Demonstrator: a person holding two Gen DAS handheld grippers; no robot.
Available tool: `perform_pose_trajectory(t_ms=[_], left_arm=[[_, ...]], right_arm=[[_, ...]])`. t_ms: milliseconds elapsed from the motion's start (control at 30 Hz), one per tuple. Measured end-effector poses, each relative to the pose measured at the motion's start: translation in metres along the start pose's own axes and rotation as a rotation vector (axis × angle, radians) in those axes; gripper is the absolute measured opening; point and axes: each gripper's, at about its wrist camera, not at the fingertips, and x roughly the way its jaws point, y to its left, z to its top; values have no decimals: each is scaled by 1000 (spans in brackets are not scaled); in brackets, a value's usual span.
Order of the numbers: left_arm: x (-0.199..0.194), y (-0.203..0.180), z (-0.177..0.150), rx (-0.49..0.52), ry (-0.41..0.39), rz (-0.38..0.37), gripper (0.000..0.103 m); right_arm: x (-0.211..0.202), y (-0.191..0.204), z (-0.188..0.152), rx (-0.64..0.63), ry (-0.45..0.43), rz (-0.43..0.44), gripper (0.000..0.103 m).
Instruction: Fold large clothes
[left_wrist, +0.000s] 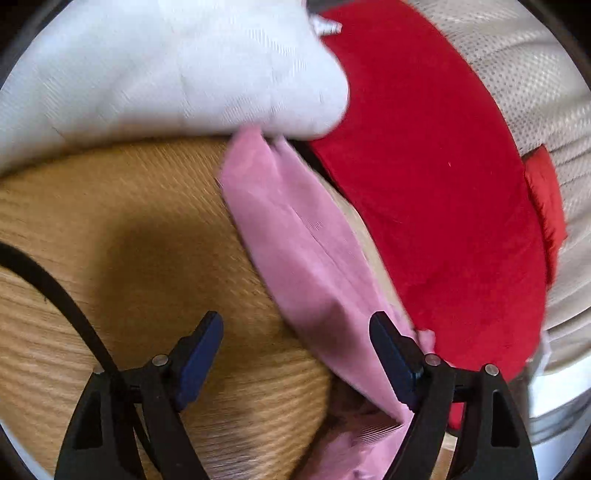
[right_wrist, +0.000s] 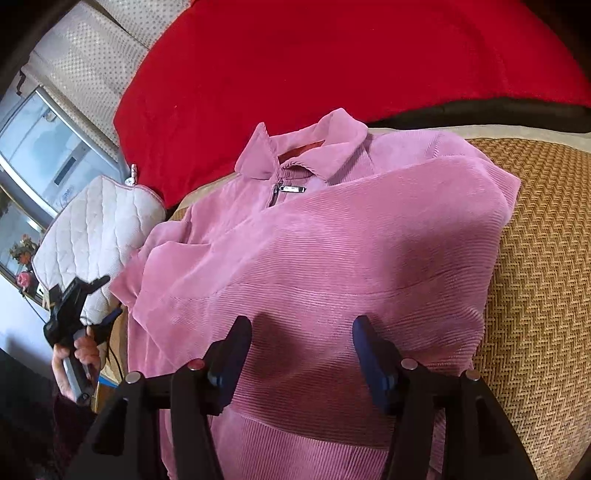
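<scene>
My right gripper (right_wrist: 301, 354) hangs released over the pink jacket (right_wrist: 317, 258), collar far; my left gripper (left_wrist: 295, 354), released too, sits off its left edge.

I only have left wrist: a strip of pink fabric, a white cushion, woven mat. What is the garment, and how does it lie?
Observer: Right wrist shows a pink corduroy jacket, collar at the far end, zip pull visible, both sides already folded in over the front.
Operator: Is right gripper holding it?
Observer: No. The right gripper hangs open over the lower part of the jacket, nothing pinched between its pads.
Operator: Where am I relative to it?
Observer: Your left gripper is off the jacket's left edge, in front of the white quilted cushion, held in the person's hand.
</scene>
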Motion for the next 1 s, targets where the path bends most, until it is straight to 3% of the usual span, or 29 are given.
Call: perform_pose_trajectory(t_ms=[200,267,333,400,500,567,633,767,833,933,1000], left_arm=[[17,-19,-9,-5,69,-126,82],[21,-24,-9,9,60,-123,72],[26,-25,-6,13,54,-123,44],[39,-24,2,-24,55,-118,39],[47,-19,16,-67,14,-112,20],[47,-20,22,-69,-14,-118,10],[39,-33,21,-26,-63,-132,6],[15,-97,3,254,-145,-140,4],[3,-138,-21,448,-167,-130,3],[-18,-204,-89,819,-174,-125,3],[-25,-234,-156,1096,-149,-131,3]], right_arm=[[2,2,0,-23,-8,-4,61],[3,2,0,-27,-10,-4,61],[3,3,1,-29,-12,-3,61],[3,2,0,-35,-14,-2,61],[3,3,-1,-45,-17,0,61],[2,2,-1,-51,-19,1,61],[1,2,-2,-56,-21,0,61],[0,1,-2,-61,-18,3,60],[0,1,-2,-56,-17,5,60],[-2,-1,-2,-45,-15,15,60],[-3,-5,-1,-28,-13,30,60]])
